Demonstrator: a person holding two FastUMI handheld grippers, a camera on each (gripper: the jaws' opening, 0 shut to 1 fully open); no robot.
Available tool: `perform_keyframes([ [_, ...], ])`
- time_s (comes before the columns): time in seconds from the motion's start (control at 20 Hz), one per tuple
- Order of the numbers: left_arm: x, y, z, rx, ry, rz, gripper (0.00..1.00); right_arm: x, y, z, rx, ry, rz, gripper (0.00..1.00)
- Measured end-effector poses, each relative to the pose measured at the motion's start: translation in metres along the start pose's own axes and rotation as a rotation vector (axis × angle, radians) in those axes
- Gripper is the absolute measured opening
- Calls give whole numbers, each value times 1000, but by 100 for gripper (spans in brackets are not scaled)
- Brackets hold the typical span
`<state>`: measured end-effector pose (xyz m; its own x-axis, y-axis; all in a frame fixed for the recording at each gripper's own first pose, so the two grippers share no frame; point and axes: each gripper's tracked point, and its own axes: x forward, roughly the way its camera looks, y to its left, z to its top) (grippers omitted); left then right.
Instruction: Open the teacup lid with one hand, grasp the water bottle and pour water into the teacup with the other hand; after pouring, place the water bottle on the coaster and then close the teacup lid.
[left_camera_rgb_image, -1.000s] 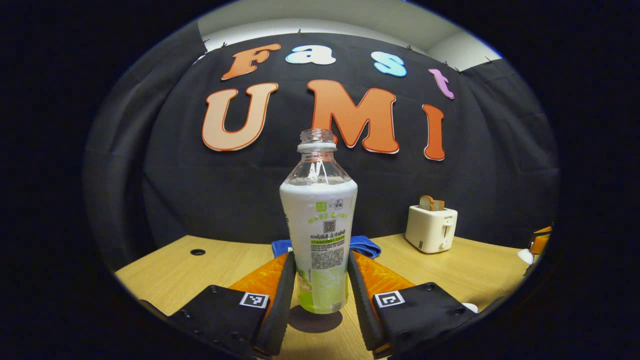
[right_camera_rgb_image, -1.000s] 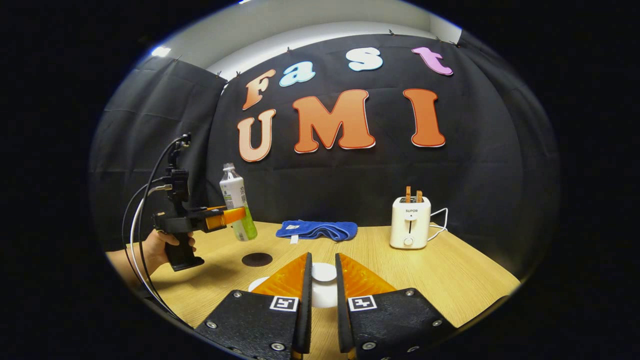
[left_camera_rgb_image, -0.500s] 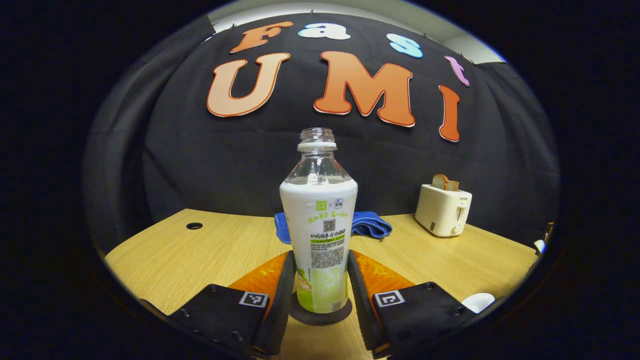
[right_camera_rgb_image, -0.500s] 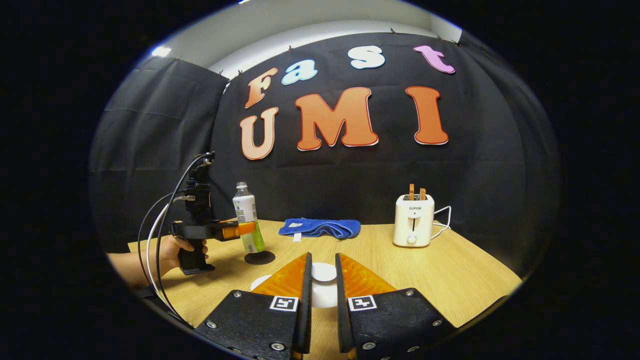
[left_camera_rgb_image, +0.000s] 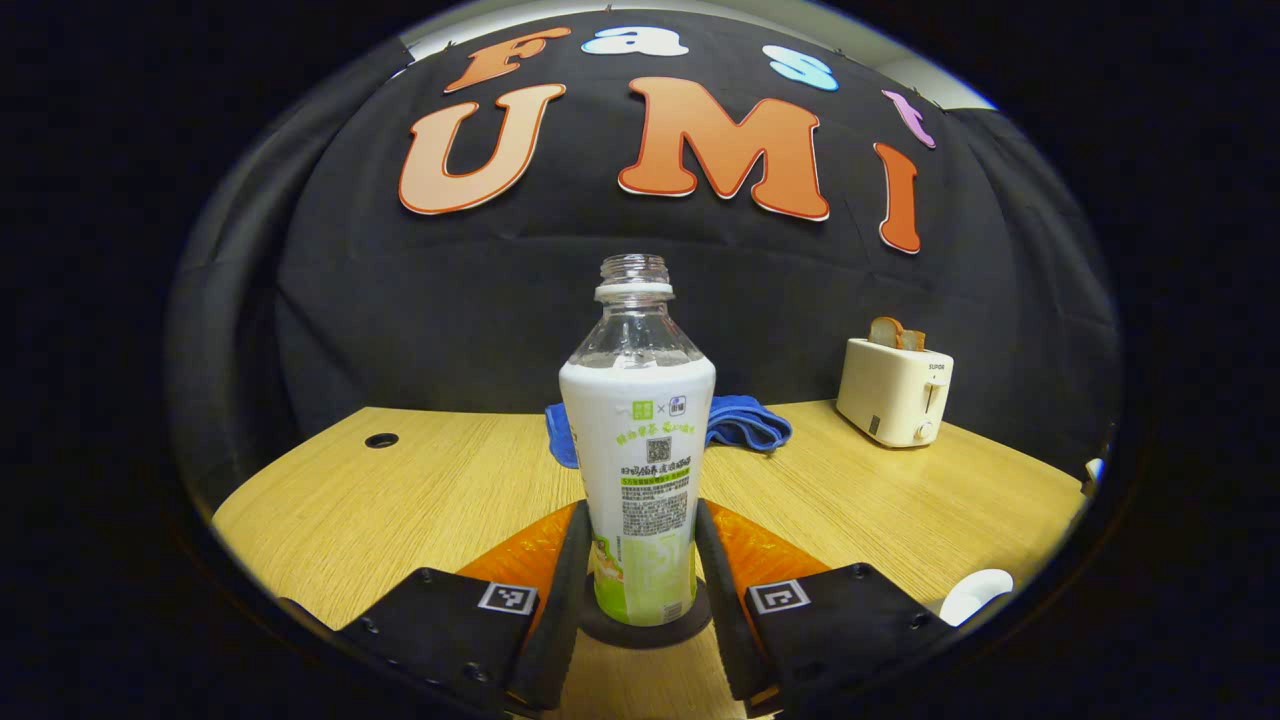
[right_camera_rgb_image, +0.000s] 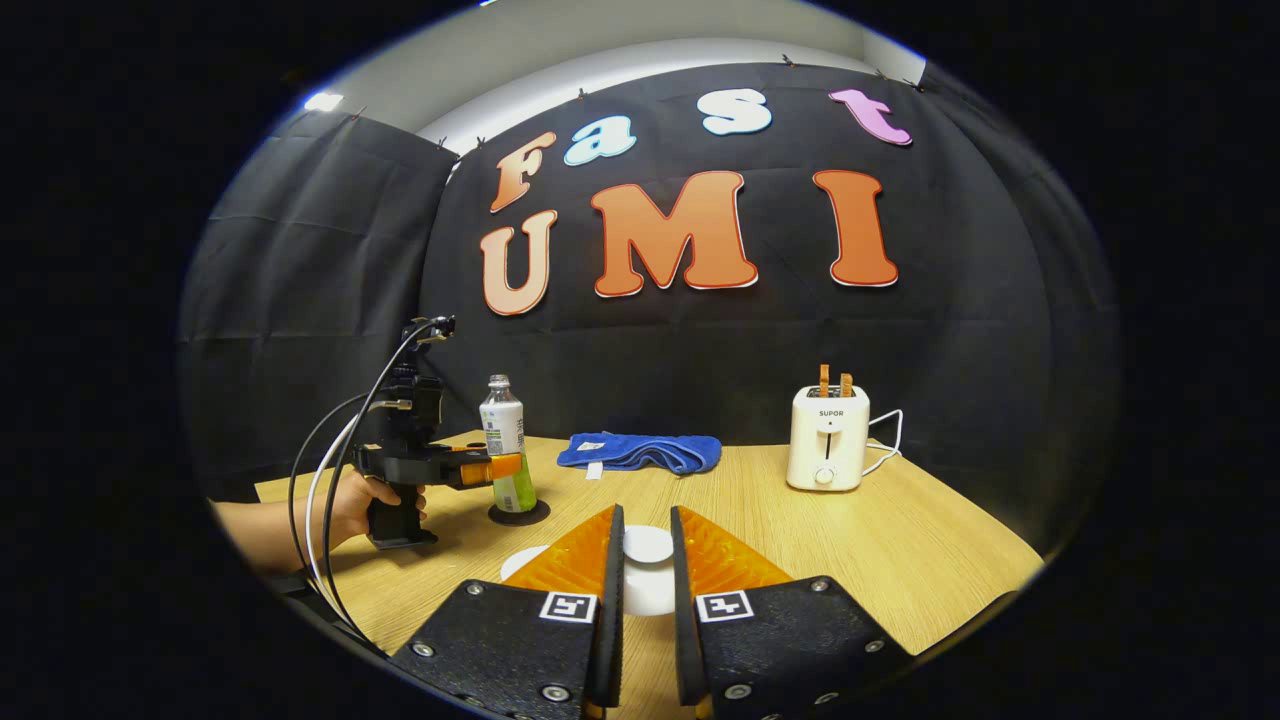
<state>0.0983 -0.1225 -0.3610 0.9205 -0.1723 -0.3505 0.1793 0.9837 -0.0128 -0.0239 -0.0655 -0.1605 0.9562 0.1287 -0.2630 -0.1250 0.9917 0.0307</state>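
water bottle (left_camera_rgb_image: 638, 440): clear glossy plastic up top that's catching the light, and a smooth printed wrap is covering the lower body

coaster (left_camera_rgb_image: 645, 628): it's looking dark and matt, can't tell what it's made of

table (left_camera_rgb_image: 420, 490): pale wood-grain top with fine streaks, and the finish is coming across satin, not shiny

towel (right_camera_rgb_image: 640, 452): blue cloth, soft and a bit fuzzy, it's lying in folds

toaster (right_camera_rgb_image: 827, 452): cream casing is looking like smooth plastic with a slight sheen

lid (right_camera_rgb_image: 648, 545): white and smooth, it's reading as glazed ceramic or plastic, can't tell which

booth wall (right_camera_rgb_image: 320, 290): black matt cloth, it's hanging creased
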Motion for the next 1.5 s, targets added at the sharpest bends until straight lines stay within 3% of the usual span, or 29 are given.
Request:
perform_keyframes([
  [0.3, 1, -1, -10, 8, 28, 1, 62, 1, 2, -2, -10, 6, 2, 22],
  [0.45, -5, -1, -10, 15, 40, 7, 70, 1, 5, -2, -8, 4, 7, 22],
  [0.6, -7, 0, -4, 22, 19, 18, 92, 4, 7, -1, -14, 5, 9, 22],
  [0.7, -14, -1, -1, 24, 8, 20, 98, 5, 13, 1, -11, 1, 19, 22],
  [1.15, -67, -10, 42, 62, -145, 6, 98, 28, 49, -10, -20, 30, 76, 22],
  [1.5, -113, 13, 72, 51, -254, 38, 96, 51, 81, -31, -30, 89, 131, 22],
])
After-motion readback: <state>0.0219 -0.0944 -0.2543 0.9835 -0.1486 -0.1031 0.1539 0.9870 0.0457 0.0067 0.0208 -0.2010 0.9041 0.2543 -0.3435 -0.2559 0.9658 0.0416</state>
